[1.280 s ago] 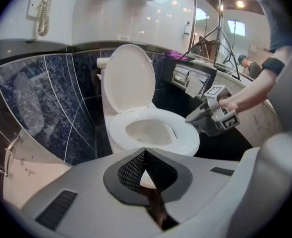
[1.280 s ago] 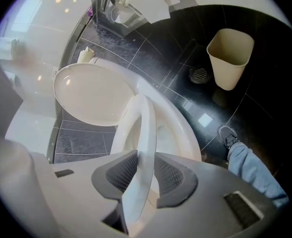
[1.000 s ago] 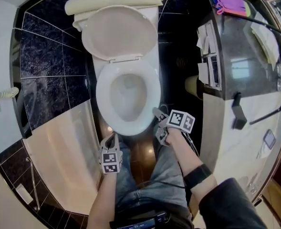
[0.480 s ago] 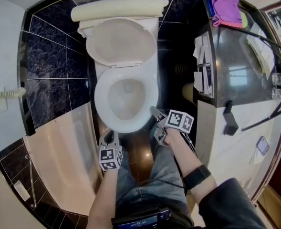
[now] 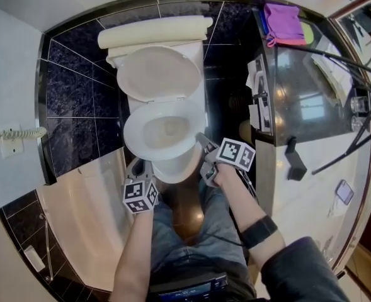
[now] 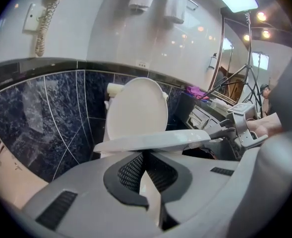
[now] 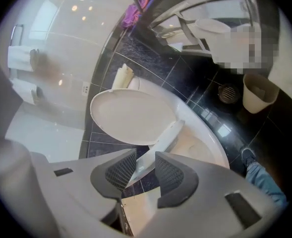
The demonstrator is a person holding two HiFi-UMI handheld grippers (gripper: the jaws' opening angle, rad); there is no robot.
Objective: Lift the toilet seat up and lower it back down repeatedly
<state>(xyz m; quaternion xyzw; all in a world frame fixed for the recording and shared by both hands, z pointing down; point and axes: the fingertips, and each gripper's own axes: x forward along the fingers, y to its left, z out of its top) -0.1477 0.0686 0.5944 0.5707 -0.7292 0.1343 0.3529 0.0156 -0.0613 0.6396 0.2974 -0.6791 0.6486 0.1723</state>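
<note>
**Left claw** (image 6: 146,168): the jaws are pressed onto the toilet seat (image 6: 155,140). The seat's front rim sits between the ribbed pads and is clamped from both sides.

**Right claw** (image 7: 145,168): the jaws are spread and have just been opening. The seat's rim runs between them, lying against one pad, with a dark gap at the other.

**Seat position:** the seat is tilted partway up off the bowl (image 7: 212,148). Its front edge is at the two claws, one at each front corner, and its hinge end is on the far side.

**Beyond the seat:**
- The lid (image 6: 136,108) stands upright against the tank (image 5: 154,30).
- A dark blue tiled wall (image 6: 36,118) runs behind both.

**Left of the left claw:**
- A pale bathtub (image 5: 78,194) lies alongside.
- A corded phone (image 6: 49,14) hangs high on the white wall.

**Right of the right claw:**
- A beige waste bin (image 7: 260,95) stands on the dark floor.
- Above the bin is a grey counter (image 5: 311,74), with a pink cloth (image 5: 285,17) at its far end.
</note>
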